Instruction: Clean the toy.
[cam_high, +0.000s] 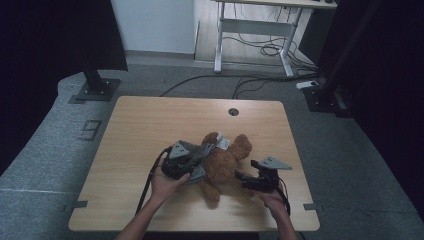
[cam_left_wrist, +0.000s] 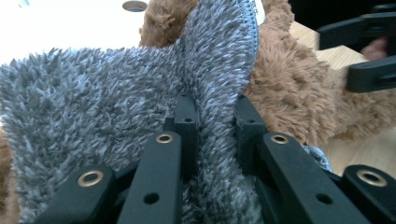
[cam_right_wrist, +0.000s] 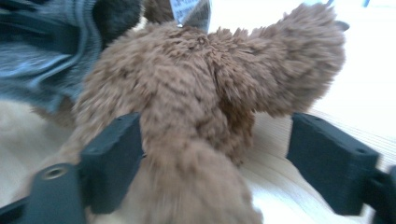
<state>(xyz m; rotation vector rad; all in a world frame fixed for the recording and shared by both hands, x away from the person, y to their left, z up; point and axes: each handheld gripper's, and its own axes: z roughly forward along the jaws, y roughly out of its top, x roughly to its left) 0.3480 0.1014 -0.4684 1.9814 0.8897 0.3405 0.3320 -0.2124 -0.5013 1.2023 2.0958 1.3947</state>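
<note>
Left tongs (cam_left_wrist: 212, 116) are pinching the grey garment (cam_left_wrist: 93, 107) beside the teddy bear (cam_high: 225, 160); right tongs (cam_right_wrist: 215, 163) are standing spread astride its leg.

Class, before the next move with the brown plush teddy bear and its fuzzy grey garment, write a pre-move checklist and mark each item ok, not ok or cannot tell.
1. Left claw clamped on the fuzzy grey garment: ok, fabric is pinched between its jaws.
2. Right claw released: ok, its jaws stand wide, with a gap on one side of the limb.
3. Brown plush teddy bear lying on the light wooden table: ok.
4. Bear's limb between the right claw's jaws, ready to grip: ok.
5. Garment free of the bear: not ok, it is on the bear.
6. Paper tag clear of the claws: ok.
</note>
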